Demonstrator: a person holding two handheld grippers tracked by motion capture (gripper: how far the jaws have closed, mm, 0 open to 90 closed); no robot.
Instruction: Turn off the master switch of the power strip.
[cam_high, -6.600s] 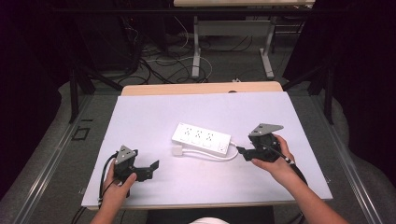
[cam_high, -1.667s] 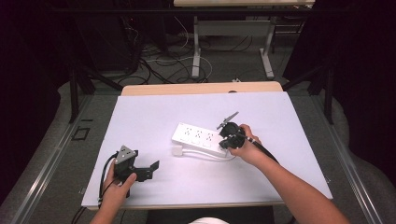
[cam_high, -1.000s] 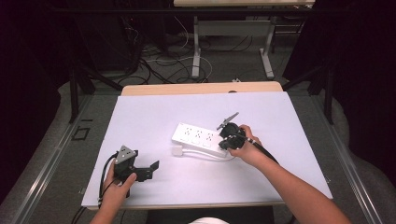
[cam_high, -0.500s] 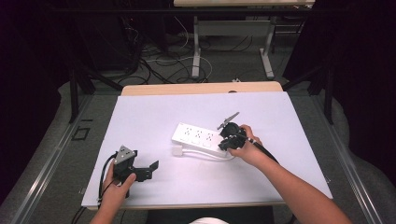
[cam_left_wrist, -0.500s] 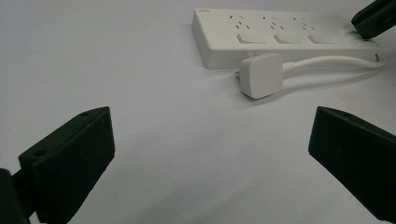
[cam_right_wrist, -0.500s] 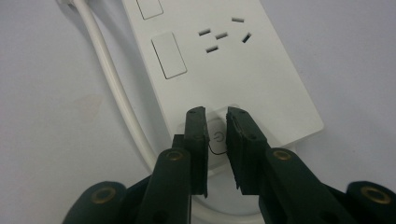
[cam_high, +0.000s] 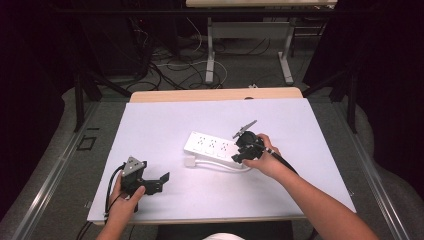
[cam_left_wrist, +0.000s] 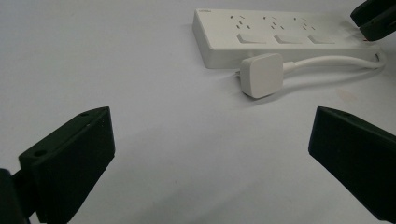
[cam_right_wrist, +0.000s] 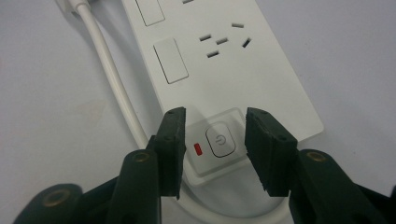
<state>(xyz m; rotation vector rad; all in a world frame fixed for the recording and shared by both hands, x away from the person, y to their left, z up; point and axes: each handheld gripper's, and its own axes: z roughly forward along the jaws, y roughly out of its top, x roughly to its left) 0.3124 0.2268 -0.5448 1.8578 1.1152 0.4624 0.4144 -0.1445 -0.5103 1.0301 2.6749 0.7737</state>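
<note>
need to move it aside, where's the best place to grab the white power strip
Likely across the narrow width of the power strip, coming from straight above near the middle: it lies flat, its long sides are straight and parallel, and there you avoid the power button and the cable at its end.

A white power strip (cam_high: 212, 146) is laid flat near the table's middle, its long axis running from ten to four o'clock, with three socket groups, a power button (cam_right_wrist: 220, 139) beside a red indicator at its four o'clock end, and a white plug (cam_left_wrist: 261, 74) on a looped cord alongside.
</note>
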